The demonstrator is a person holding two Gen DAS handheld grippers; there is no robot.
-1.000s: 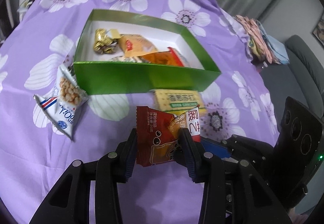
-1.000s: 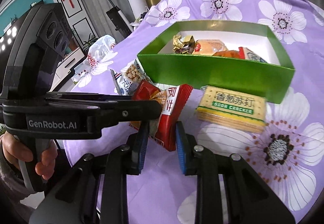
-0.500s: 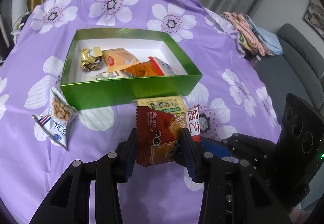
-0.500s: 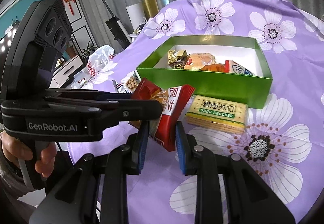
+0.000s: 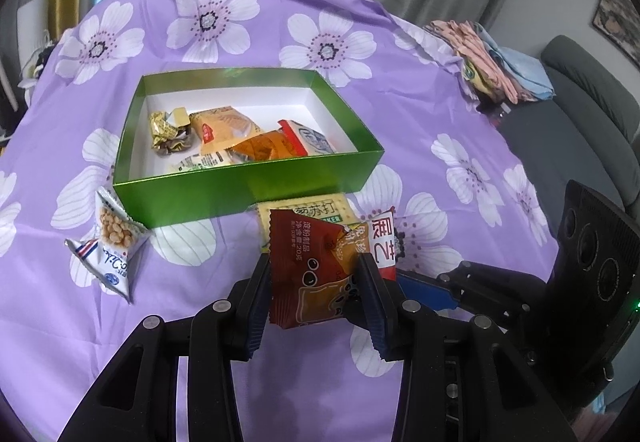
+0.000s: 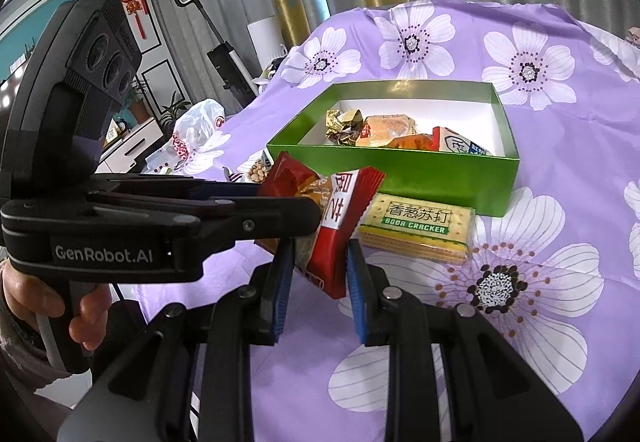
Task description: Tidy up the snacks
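A red and brown snack packet (image 5: 312, 274) (image 6: 332, 242) hangs in the air just in front of the green box (image 5: 248, 186) (image 6: 404, 174). My left gripper (image 5: 314, 282) is shut on its brown side. From the right, my right gripper (image 6: 320, 262) is shut on its red end with the white label. Each gripper shows in the other's view: the right gripper (image 5: 424, 290) beside the packet, the left gripper (image 6: 280, 218) reaching in from the left. The box holds gold candies (image 5: 168, 130) and several packets. A soda cracker pack (image 5: 304, 208) (image 6: 416, 228) lies before the box.
A peanut packet (image 5: 116, 234) and a blue-and-white packet (image 5: 108, 270) lie left of the box on the purple flowered cloth (image 5: 460, 170). Folded cloths (image 5: 492, 54) sit at the far right edge, with a grey sofa (image 5: 580, 122) beyond. A hand (image 6: 48, 302) holds the left gripper's handle.
Both grippers have lifted and drawn back with the packet between them. The box and cracker pack now look smaller and farther off. Neither grip has changed.
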